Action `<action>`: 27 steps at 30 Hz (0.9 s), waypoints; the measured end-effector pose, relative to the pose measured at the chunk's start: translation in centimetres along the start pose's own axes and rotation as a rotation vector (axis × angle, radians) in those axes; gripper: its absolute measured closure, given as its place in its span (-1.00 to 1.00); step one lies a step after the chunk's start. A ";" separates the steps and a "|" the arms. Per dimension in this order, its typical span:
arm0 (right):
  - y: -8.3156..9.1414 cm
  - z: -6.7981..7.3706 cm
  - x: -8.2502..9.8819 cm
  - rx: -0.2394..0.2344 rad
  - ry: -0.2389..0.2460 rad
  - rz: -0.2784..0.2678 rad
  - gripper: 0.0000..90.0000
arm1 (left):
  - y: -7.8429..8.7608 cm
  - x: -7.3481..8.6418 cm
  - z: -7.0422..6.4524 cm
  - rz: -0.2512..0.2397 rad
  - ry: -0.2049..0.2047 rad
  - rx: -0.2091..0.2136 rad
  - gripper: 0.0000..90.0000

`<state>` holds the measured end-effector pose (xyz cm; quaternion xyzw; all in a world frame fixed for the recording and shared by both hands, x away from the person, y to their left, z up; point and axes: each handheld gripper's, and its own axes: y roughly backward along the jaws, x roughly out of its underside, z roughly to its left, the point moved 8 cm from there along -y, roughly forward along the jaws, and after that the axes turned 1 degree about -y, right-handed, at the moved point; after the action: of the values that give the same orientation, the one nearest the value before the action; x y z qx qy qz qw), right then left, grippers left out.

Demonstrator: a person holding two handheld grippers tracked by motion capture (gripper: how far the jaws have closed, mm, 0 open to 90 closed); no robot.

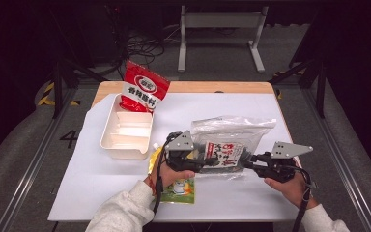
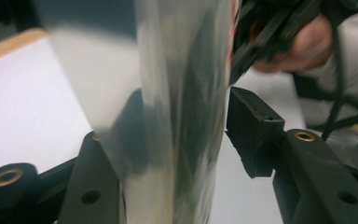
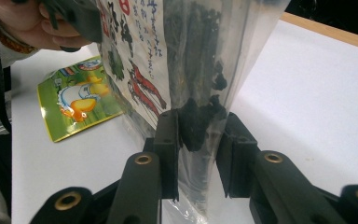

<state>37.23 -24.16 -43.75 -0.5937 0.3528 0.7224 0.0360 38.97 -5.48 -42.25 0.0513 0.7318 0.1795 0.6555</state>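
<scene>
We are holding the clear bag between both grippers above the table; the left gripper and right gripper have jaws part-open around it, so we should be squeezing evenly.

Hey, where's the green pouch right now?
In the high view, the green pouch lies flat on the white table, near the front edge, beside the left hand and below the tray.
</scene>
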 end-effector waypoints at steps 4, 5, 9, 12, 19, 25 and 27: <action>0.0 -0.1 0.1 0.004 -0.006 0.006 0.56 | 0.0 0.0 -0.2 -0.002 -0.026 -0.003 0.44; -0.1 -0.1 0.1 0.009 -0.007 0.010 0.55 | 0.1 0.0 -0.2 -0.004 -0.025 -0.002 0.44; -0.4 -0.3 0.0 0.058 -0.006 0.016 0.32 | 0.2 -0.1 -0.8 -0.003 -0.051 0.010 0.61; -0.2 -0.5 0.0 0.066 -0.024 0.003 0.16 | 0.4 0.0 -0.8 -0.017 -0.047 0.017 0.63; 0.6 -1.3 1.0 0.081 -0.066 0.015 -0.33 | 1.7 -0.7 -0.2 -0.057 -0.044 0.003 0.64; 2.3 -3.1 2.9 0.192 -0.101 0.044 -0.44 | 4.3 -1.5 0.9 -0.096 -0.042 -0.068 0.64; 2.4 -3.5 3.4 0.228 -0.102 0.064 -0.49 | 5.0 -1.8 1.1 -0.104 -0.060 -0.087 0.64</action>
<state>38.04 -29.12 -45.77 -0.5365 0.4492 0.7076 0.0980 39.46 -1.17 -39.03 -0.0101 0.7051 0.1750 0.6871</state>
